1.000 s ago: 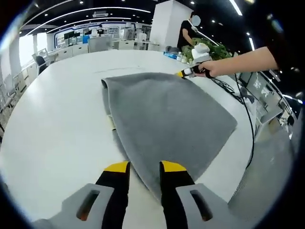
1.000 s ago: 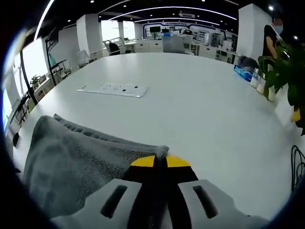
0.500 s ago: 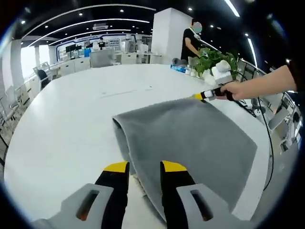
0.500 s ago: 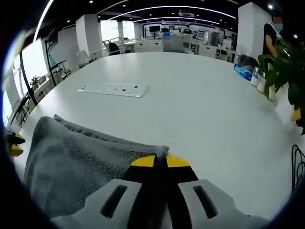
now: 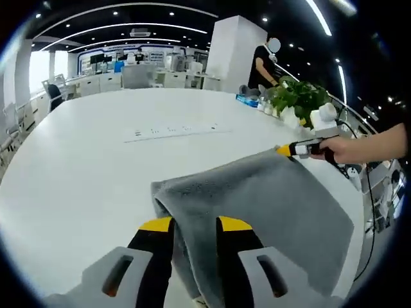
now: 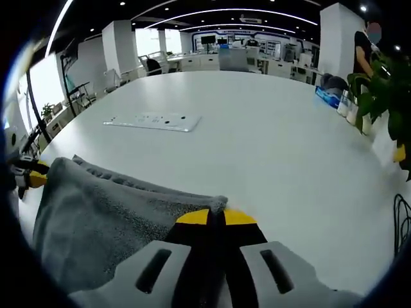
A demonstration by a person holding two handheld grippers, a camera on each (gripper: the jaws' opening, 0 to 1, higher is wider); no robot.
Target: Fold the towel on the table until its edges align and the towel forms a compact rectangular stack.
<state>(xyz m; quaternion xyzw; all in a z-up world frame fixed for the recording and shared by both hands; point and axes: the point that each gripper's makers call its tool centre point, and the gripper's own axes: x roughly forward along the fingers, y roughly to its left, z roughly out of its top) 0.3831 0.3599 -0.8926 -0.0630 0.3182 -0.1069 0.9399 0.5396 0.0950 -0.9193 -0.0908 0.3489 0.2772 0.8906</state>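
A grey towel lies folded over on the white table. My left gripper stands open at the towel's near folded corner, and grey cloth shows in the gap between its jaws. My right gripper is shut on the towel's far corner. In the left gripper view that right gripper sits in a person's hand at the towel's corner on the right. A yellow tip of the left gripper shows at the towel's left edge in the right gripper view.
A white power strip lies on the table beyond the towel. A potted plant and a blue box stand at the table's far right edge. A person stands by a pillar. A black cable hangs at the right.
The left gripper has closed in on the towel, so the folded corner now lies between its jaws. Its yellow tip has come into the right gripper view. The right gripper has stayed put.
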